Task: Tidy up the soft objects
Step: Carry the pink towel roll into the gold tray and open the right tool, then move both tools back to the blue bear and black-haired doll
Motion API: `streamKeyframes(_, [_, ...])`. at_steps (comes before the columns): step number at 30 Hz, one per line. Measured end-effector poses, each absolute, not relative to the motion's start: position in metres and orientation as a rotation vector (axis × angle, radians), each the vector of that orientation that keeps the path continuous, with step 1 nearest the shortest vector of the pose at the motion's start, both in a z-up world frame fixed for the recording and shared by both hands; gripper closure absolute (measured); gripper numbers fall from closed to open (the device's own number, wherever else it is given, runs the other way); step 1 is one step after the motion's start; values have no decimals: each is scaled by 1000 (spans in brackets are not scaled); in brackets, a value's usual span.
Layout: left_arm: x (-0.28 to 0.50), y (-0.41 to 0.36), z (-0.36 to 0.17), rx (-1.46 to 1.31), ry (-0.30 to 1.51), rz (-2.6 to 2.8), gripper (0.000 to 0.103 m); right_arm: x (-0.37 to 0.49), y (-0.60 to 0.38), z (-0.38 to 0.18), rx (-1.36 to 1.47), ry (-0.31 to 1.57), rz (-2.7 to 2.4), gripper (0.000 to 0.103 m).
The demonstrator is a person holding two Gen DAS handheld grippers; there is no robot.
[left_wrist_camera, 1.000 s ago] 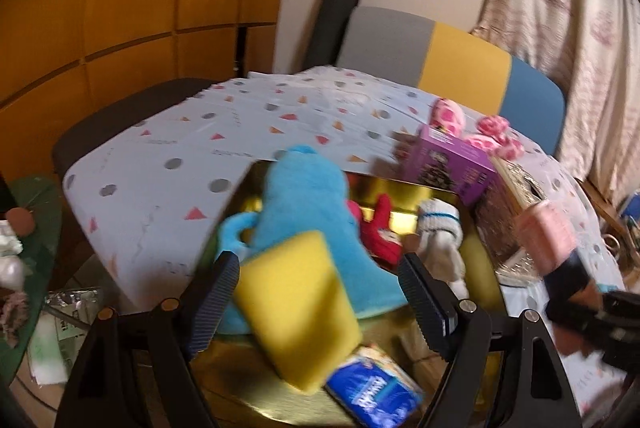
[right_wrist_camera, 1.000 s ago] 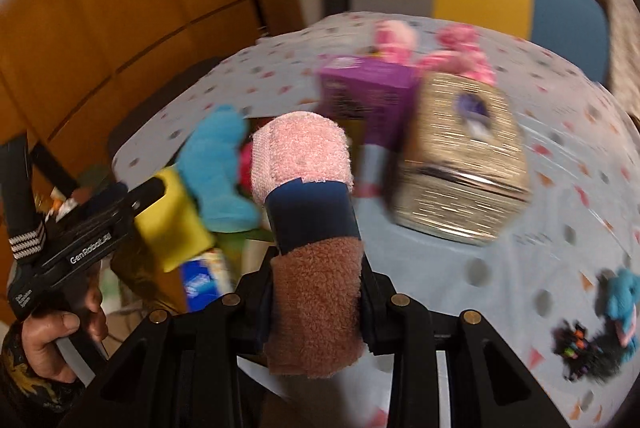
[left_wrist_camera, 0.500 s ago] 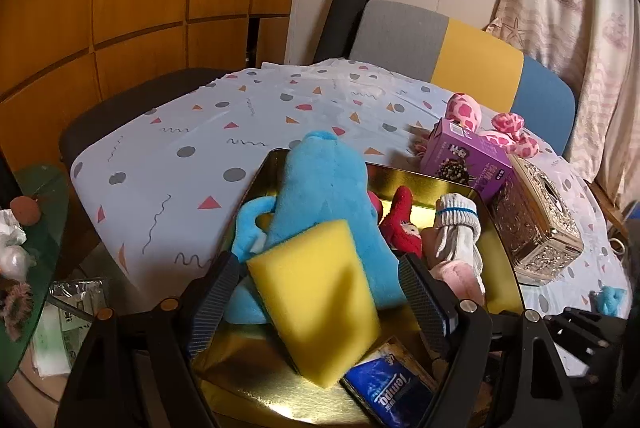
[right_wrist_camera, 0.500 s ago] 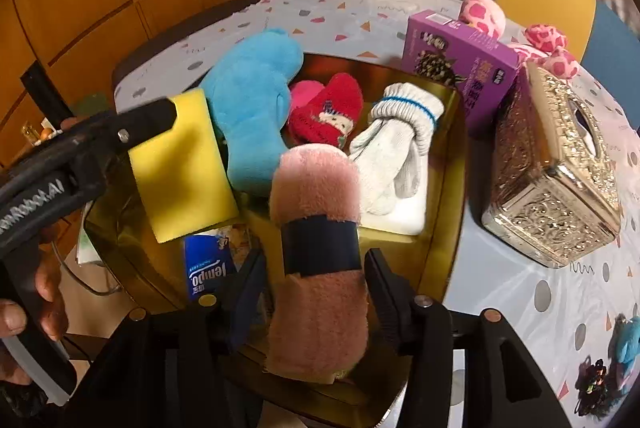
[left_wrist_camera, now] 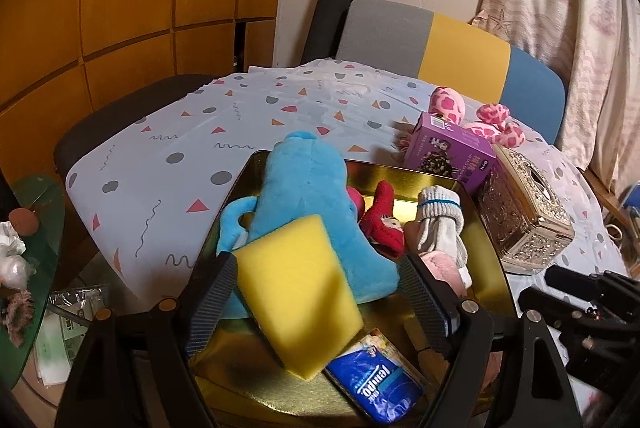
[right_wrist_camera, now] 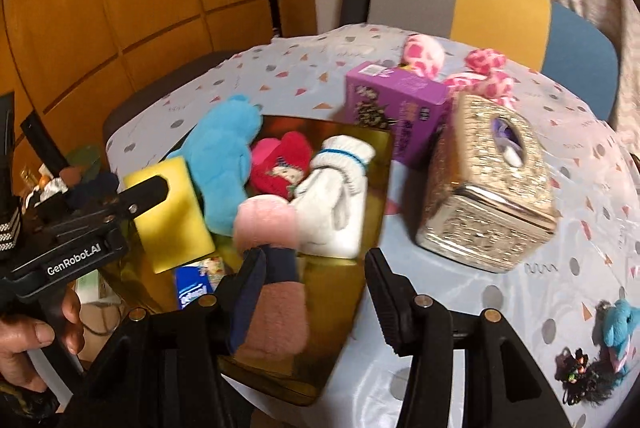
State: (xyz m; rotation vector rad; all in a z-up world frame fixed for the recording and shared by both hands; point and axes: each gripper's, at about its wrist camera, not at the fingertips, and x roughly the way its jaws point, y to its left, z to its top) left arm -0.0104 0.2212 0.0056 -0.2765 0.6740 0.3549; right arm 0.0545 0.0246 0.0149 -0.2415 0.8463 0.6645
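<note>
1. Step: depositing. The right gripper [right_wrist_camera: 316, 292] stands part open, released from the fluffy pink roll with a navy band [right_wrist_camera: 272, 260], which lies in the shiny gold tray [right_wrist_camera: 372, 172].
2. Left gripper [left_wrist_camera: 316, 298] spans the yellow foam sponge block [left_wrist_camera: 298, 292] over the tray; whether the pads press it, I cannot tell.
3. Next, likely: free the sponge, then fetch the small blue plush [right_wrist_camera: 618, 324], well apart from the tray.

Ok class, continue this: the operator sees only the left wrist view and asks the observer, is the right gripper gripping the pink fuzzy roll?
Observer: No. The right gripper is open; the pink fuzzy roll lies in the gold tray, close beside one finger only.
Operator: Anything soft beyond my right edge?
Observer: A small blue plush sits on the tablecloth, beside a black tangle.
Operator: What holds my gripper?
Observer: A bare hand grips the left gripper by its handle.
</note>
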Motion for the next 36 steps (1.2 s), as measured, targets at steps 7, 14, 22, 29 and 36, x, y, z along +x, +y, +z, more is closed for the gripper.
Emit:
streamKeyframes(7, [-12, 208, 17, -232, 644, 329, 17, 66, -23, 23, -138, 808, 565, 51])
streamKeyframes(14, [-6, 192, 29, -200, 630, 269, 17, 86, -92, 28, -56, 799, 406, 51])
streamKeyframes(22, [6, 151, 40, -120, 623, 149, 17, 107, -206, 38, 147, 765, 143, 51])
streamKeyframes(29, [20, 96, 45, -20, 629, -3, 17, 105, -292, 50, 337, 653, -46, 51])
streamKeyframes(36, [37, 41, 40, 64, 652, -135, 17, 91, -343, 38, 497, 534, -140, 51])
